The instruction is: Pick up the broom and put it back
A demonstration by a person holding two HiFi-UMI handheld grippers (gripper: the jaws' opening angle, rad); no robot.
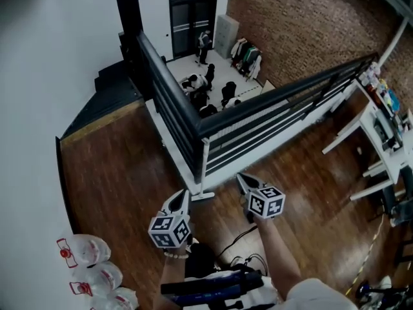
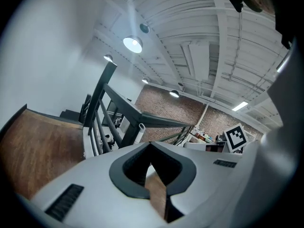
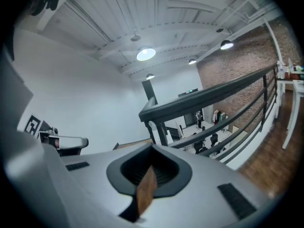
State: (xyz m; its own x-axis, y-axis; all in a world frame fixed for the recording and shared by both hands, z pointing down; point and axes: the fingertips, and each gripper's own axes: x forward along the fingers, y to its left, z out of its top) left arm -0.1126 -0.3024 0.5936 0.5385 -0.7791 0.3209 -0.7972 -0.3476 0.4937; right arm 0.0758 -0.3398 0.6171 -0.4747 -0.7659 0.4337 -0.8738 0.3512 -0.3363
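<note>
No broom head shows in any view. A white pole (image 1: 205, 165) stands upright against the corner of the black railing (image 1: 284, 99); it could be the broom's handle, and it also shows in the left gripper view as a white pole (image 2: 139, 131). My left gripper (image 1: 182, 194) is held just in front of that corner, my right gripper (image 1: 240, 177) a little to its right. Both point at the railing. The left gripper (image 2: 151, 145) has its jaws together and empty, and the jaws of the right gripper (image 3: 152, 147) are shut on nothing.
Beyond the railing is a drop to a lower floor with people (image 1: 208, 86). Dark stairs (image 1: 106, 95) descend at the left. White plastic bags (image 1: 87, 250) lie at the bottom left, white tables (image 1: 377, 137) stand at the right, and cables (image 1: 248, 260) trail on the wooden floor by the person's feet.
</note>
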